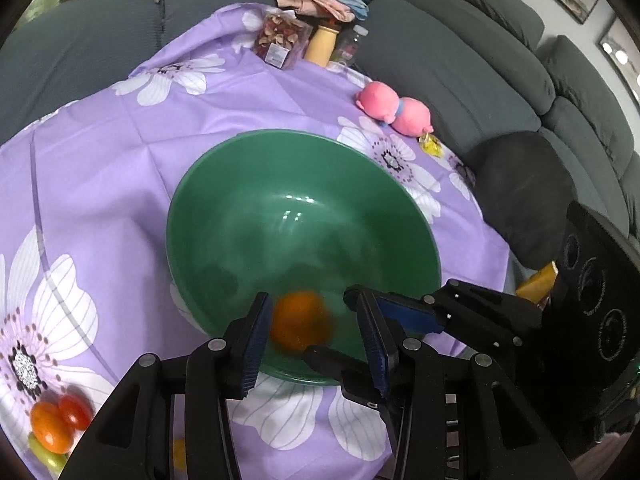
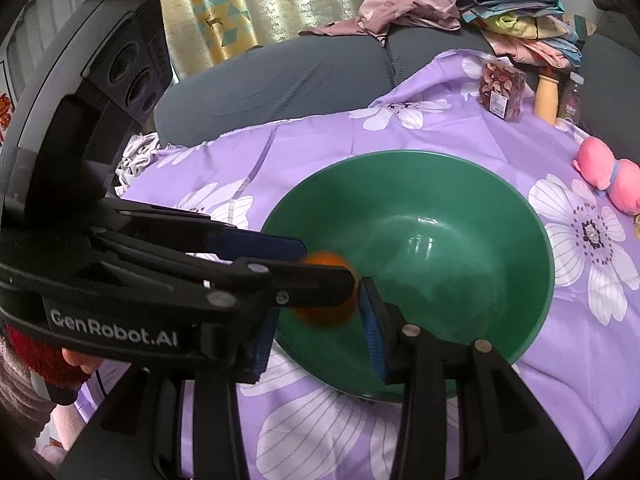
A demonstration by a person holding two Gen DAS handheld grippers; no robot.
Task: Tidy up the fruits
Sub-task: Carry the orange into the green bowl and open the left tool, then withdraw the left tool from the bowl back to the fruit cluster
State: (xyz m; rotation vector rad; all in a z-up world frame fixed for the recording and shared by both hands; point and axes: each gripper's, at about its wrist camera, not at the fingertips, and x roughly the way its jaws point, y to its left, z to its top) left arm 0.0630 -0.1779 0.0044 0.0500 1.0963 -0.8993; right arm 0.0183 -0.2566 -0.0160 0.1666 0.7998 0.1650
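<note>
Both grippers hang over the near rim of the green bowl [image 1: 288, 184], fingers spread. Between the left gripper [image 1: 316, 340] pads a blurred orange [image 1: 300, 320] sits inside the bowl, touching neither. Only the left view shows more fruit [image 1: 56, 424] on the purple cloth [image 1: 120, 168]. Seen from the right gripper [image 2: 316, 332], the left one crosses in front, half hiding the orange.

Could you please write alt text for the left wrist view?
An orange fruit, blurred, sits between the open left hand-held gripper above a green bowl on a purple floral cloth. More fruits lie at lower left.
</note>
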